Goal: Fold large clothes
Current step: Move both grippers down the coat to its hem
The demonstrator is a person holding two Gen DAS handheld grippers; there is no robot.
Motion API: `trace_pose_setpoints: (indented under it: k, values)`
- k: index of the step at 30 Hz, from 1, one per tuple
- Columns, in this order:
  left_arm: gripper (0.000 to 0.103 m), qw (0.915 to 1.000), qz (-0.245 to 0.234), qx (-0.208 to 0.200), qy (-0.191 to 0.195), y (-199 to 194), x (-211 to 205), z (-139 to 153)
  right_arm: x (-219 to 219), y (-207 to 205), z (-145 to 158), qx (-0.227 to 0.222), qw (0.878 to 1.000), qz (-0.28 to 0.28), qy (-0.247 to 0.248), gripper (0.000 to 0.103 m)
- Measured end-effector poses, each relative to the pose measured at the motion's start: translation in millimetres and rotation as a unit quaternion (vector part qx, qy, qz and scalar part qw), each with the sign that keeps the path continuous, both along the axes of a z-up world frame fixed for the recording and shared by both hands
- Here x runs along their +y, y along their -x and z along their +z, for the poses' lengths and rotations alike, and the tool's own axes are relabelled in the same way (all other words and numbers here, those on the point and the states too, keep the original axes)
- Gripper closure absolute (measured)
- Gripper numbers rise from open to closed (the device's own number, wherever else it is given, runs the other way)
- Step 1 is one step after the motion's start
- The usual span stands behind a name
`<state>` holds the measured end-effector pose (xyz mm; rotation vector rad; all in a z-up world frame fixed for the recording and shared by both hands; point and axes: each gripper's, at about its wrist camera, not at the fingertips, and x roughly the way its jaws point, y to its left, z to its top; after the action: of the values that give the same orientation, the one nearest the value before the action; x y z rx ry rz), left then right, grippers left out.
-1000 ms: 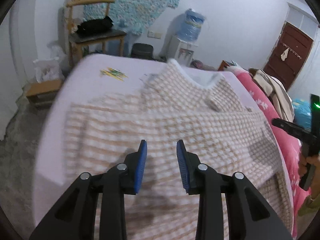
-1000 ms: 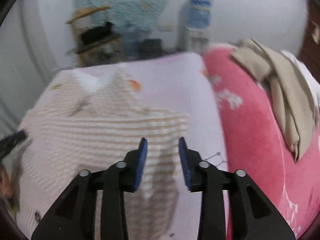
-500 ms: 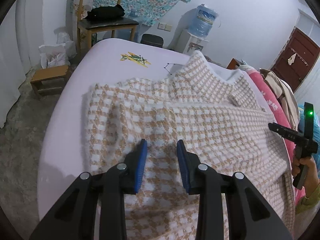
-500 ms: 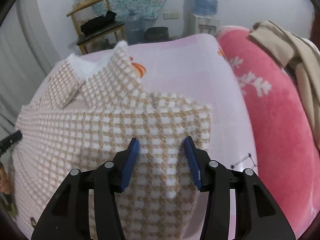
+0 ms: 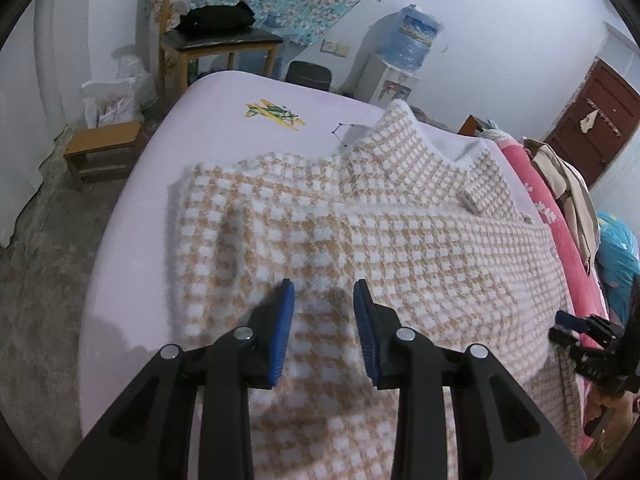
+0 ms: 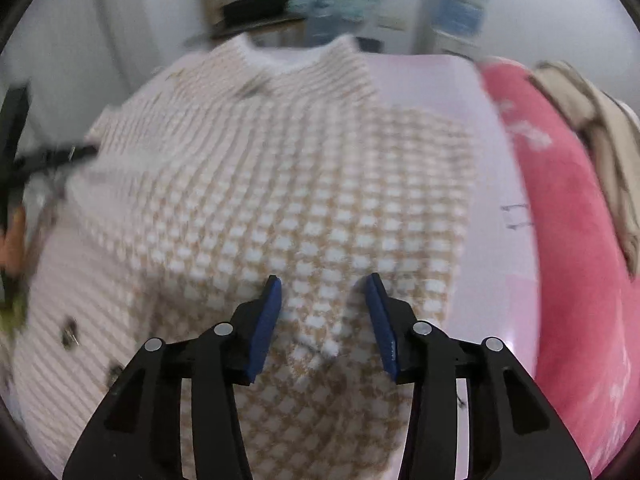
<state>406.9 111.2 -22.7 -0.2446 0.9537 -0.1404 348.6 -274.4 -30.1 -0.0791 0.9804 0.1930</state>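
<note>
A wooden chair (image 5: 218, 40) with a black bag (image 5: 218, 20) — a water dispenser (image 5: 394, 80), a small stool (image 5: 104, 150), a brown door (image 5: 596, 120).

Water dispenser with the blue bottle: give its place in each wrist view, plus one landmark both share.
Left wrist: water dispenser at upper middle right, against the far wall beyond the bed.
Right wrist: blurred, at upper right.
Shared landmark: checked garment's white collar.
</note>
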Motion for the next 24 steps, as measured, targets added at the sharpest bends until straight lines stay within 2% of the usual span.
trace_pose_setpoints:
  k: [2,4,5,9,13,19,24]
  values:
    - [0.068,0.9999,0.001,-0.002,-0.01,11.9,-0.2,11.7,2.7,17.5,19.0,-0.025,1.0,-0.008,-0.006,0.06]
    - [0.058,0.9995,-0.012,-0.02,-0.023,37.7,-2.2,28.9,7.4,44.1,34.9,-0.041,0.999,-0.007,-0.026,0.055]
    - [0.056,0.9992,-0.016,-0.025,-0.028,49.9,-3.8,34.6,9.4,57.5,39.2,-0.044,0.999,-0.01,-0.03,0.049]
    - [0.039,0.9984,-0.038,-0.028,-0.032,110.1,-11.2,50.3,19.8,115.0,41.7,-0.039,0.998,-0.01,-0.05,0.036]
    - [0.027,0.996,-0.072,-0.012,-0.051,178.6,-28.9,44.2,29.0,167.6,33.4,-0.016,0.997,-0.013,-0.08,0.032]
    - [0.024,0.9902,-0.081,0.019,-0.112,249.4,-50.5,12.3,47.4,221.4,18.8,-0.013,0.999,-0.027,-0.038,0.032]
    - [0.024,0.9909,-0.068,0.039,-0.11,287.4,-47.9,-0.6,30.3,254.6,8.5,0.001,0.995,-0.064,-0.073,0.032]
